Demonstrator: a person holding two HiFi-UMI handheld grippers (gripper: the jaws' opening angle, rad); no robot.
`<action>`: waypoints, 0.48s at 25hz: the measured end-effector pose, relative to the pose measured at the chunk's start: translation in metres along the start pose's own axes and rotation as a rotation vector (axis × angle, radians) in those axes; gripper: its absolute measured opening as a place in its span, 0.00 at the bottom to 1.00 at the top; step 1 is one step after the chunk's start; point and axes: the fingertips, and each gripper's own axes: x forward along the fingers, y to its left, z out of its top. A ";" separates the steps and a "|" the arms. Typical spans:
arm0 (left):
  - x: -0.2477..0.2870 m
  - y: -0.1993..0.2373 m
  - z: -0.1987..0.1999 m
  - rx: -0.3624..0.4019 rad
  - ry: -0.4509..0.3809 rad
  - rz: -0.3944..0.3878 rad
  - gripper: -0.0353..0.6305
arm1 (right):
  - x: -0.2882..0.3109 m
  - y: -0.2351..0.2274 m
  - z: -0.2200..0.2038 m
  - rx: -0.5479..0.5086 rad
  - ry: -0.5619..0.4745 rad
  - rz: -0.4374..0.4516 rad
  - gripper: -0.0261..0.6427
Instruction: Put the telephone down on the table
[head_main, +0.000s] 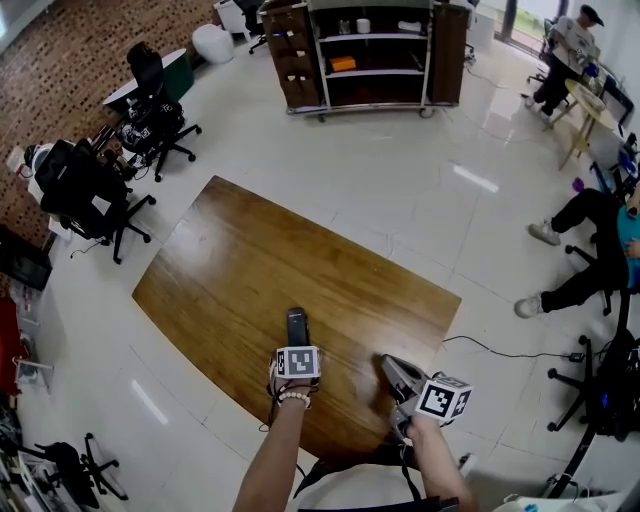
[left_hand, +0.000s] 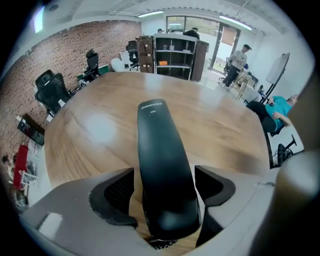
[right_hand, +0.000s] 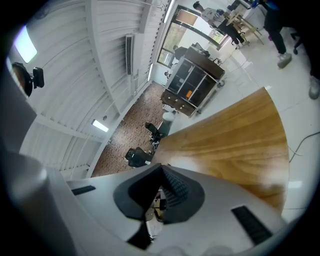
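- The left gripper (head_main: 297, 348) points steeply down at the wooden table (head_main: 250, 260). Its jaws stand wide apart.
- The telephone (left_hand: 160, 150), a black cordless handset, has its near end between those jaws. In the left gripper view, a strip of table wood shows between the left pad (left_hand: 112, 192) and the handset. The right pad (left_hand: 215, 185) also stands clear of it, so nothing is gripped.
- From the jaws the handset runs straight ahead, away from the gripper, and lies lengthwise on the table top.
- In the head view the handset sits just beyond the left gripper's marker cube (head_main: 297, 362), on the near part of the table.
- A short line of pale print (left_hand: 151, 105) sits near the handset's far end, too small to read.
- The right gripper (right_hand: 160, 172) has its jaws closed, pads meeting at the tips with nothing held between them.
- It hangs to the right of the left gripper, by the table's near edge and well apart from the handset.
- Each marker cube, including the right one (head_main: 443, 398), carries black-and-white square patterns and no legible words.
- A bead bracelet (head_main: 293, 398) circles the wrist behind the left gripper.
- Far beyond the handset, past the table, stands a dark shelving cart (head_main: 372, 50).
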 end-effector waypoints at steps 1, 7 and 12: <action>-0.004 0.001 0.001 -0.022 -0.021 -0.022 0.63 | 0.000 0.002 0.001 0.000 -0.002 0.001 0.06; -0.047 0.007 0.007 -0.167 -0.176 -0.218 0.56 | 0.005 0.020 -0.004 -0.037 0.016 0.026 0.06; -0.084 0.017 0.004 -0.266 -0.298 -0.288 0.52 | 0.004 0.039 -0.007 -0.075 0.020 0.049 0.06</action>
